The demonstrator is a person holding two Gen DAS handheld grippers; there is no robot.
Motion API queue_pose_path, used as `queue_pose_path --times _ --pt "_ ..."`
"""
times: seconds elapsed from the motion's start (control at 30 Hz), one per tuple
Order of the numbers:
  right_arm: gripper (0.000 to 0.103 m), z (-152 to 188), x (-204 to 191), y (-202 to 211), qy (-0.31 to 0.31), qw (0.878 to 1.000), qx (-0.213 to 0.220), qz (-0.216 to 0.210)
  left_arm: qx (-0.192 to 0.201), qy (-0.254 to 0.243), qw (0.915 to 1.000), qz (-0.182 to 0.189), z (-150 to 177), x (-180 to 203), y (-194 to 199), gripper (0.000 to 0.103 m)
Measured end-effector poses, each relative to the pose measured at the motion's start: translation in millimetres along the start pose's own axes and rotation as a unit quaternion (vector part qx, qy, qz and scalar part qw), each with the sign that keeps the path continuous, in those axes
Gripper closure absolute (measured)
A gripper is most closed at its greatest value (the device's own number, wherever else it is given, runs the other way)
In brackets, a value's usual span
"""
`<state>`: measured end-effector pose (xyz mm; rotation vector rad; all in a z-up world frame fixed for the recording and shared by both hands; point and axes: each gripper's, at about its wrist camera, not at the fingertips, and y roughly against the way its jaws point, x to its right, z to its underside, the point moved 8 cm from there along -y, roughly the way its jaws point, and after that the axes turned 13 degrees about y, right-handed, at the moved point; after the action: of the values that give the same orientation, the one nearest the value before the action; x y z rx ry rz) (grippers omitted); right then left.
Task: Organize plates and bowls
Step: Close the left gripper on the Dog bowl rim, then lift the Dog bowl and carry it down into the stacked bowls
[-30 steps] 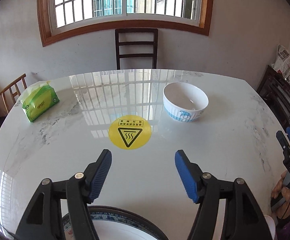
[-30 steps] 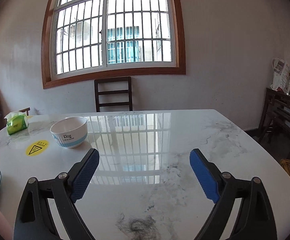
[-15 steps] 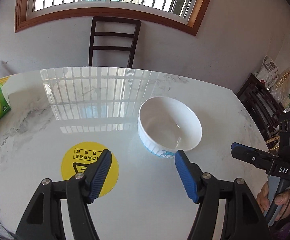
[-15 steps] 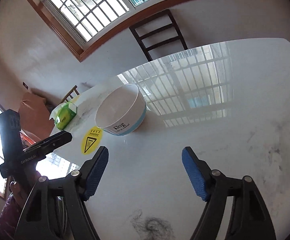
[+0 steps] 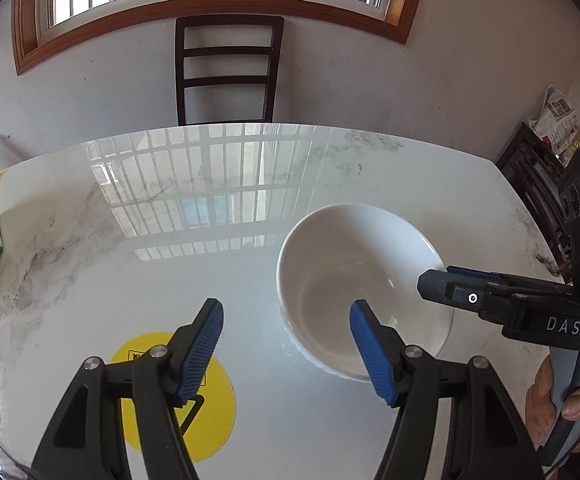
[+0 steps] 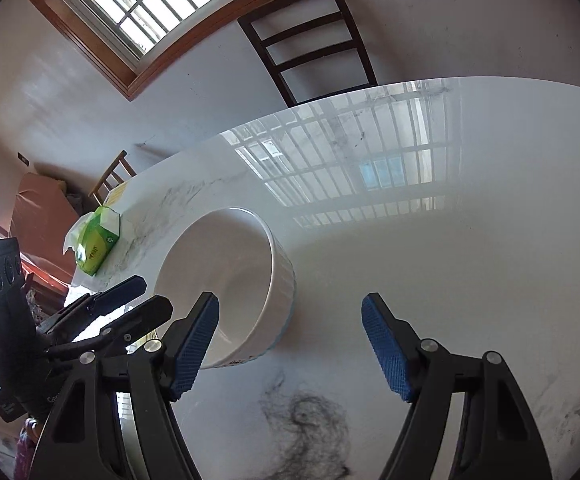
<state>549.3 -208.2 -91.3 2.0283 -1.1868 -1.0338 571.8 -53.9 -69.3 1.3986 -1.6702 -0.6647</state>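
Two grippers near one bowl. L gripper [image 5: 286,320]: jaws apart, nothing clamped; its R pad shows over the bowl's near rim, its L pad over bare table beside a yellow sticker [image 5: 214,396]. Touch w/ rim: cannot tell. R gripper [image 6: 290,320]: jaws closing but not yet on anything; bowl wall lies partly betw. them, L pad over the bowl's opening, R pad well clear over bare table. Bowl [image 5: 363,288] white, ribbed outside, empty, upright on the table [image 5: 170,248], which is white marble w/ window glare. In L view the R gripper comes in from the right, tips at the bowl's far-right rim, a hand [image 5: 561,404] on its handle. Further out: green tissue pack [image 6: 96,246] near table's left edge, dark chair [image 5: 228,70] behind table, window above.
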Motion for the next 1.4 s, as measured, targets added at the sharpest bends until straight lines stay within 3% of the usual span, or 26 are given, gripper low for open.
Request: queue_pose_path --times 0.03,0.1,0.13,0.17,0.23,0.3,0.4,0.67,1.07,1.4 --pt "0.046 0 -1 -5 0.002 1.000 -0.009 0.001 -0.002 0.000 1.0000 -0.004 1 -1 -4 0.037" --pt "0.070 1 -2 -15 0.005 1.000 -0.022 -0.002 -0.015 -0.011 0.9998 -0.011 7 1 -13 0.059" --pt "0.071 0 -3 -18 0.005 1.000 -0.025 -0.005 -0.027 -0.017 0.9995 -0.005 10 3 -19 0.066" --pt "0.072 0 -4 -21 0.002 1.000 -0.028 -0.011 -0.035 -0.019 0.9992 -0.010 13 5 -22 0.080" --pt "0.085 3 -5 -23 -0.007 0.999 -0.034 -0.029 -0.022 -0.029 0.9989 -0.029 16 6 -21 0.084" --pt "0.087 6 -7 -21 0.000 0.999 -0.034 -0.024 -0.012 -0.035 0.9985 -0.040 18 7 -17 0.088" --pt "0.088 14 -7 -17 -0.015 0.998 -0.044 -0.043 -0.013 -0.017 0.9994 -0.026 24 8 -4 0.088" --pt "0.089 42 -23 25 -0.047 0.993 -0.047 -0.097 0.024 -0.051 0.9971 -0.052 52 32 61 0.088" --pt "0.088 96 -71 122 -0.017 0.991 -0.025 -0.130 0.087 -0.074 0.9929 -0.034 111 62 178 0.088" --pt "0.087 151 -104 165 0.001 0.991 -0.020 -0.133 0.112 -0.079 0.9904 -0.020 170 73 231 0.088"
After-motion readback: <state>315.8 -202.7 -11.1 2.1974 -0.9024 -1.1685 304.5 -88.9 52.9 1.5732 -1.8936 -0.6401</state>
